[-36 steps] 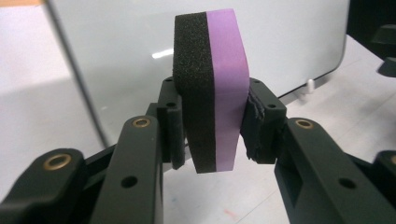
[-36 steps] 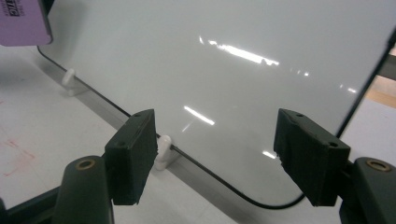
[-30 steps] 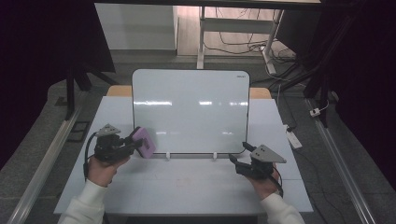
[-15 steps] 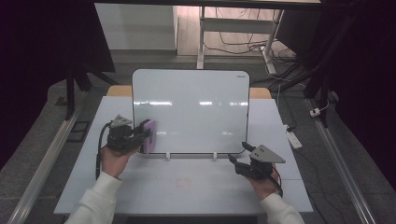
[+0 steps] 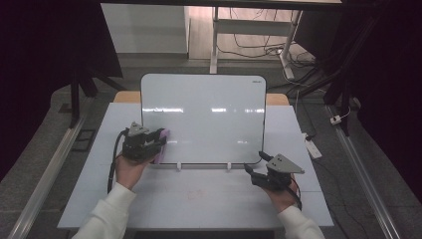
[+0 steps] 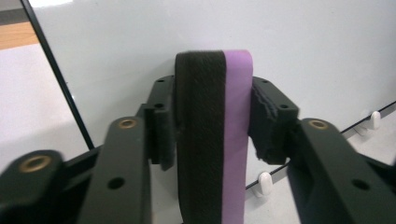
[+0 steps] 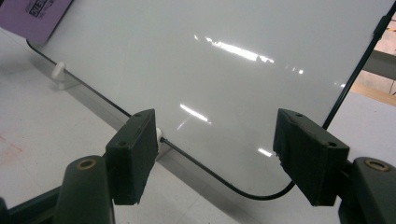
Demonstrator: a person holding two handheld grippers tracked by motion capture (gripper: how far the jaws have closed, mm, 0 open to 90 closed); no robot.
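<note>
A whiteboard (image 5: 204, 119) stands tilted on small white pegs (image 5: 178, 166) at the back of the white table (image 5: 199, 199). A purple eraser (image 5: 163, 133) with a black felt face (image 6: 198, 140) rests against the board's lower left part. My left gripper (image 5: 159, 144) has it between its jaws. They have just been opening, but both pads (image 6: 266, 116) still touch the eraser's sides. My right gripper (image 5: 255, 170) is open at the board's lower right corner (image 7: 261, 196), and nothing is held between its pads (image 7: 135, 149).
A power strip (image 5: 312, 147) lies on the floor to the right of the table. Metal rails (image 5: 45, 174) run along both sides. Table legs and cables (image 5: 249, 45) sit behind the board. The table surface in front of the board has a faint red smudge (image 5: 194, 193).
My left hand has carried the eraser to the right, from beside the board's left edge onto its face. My right hand has stayed where it was.
</note>
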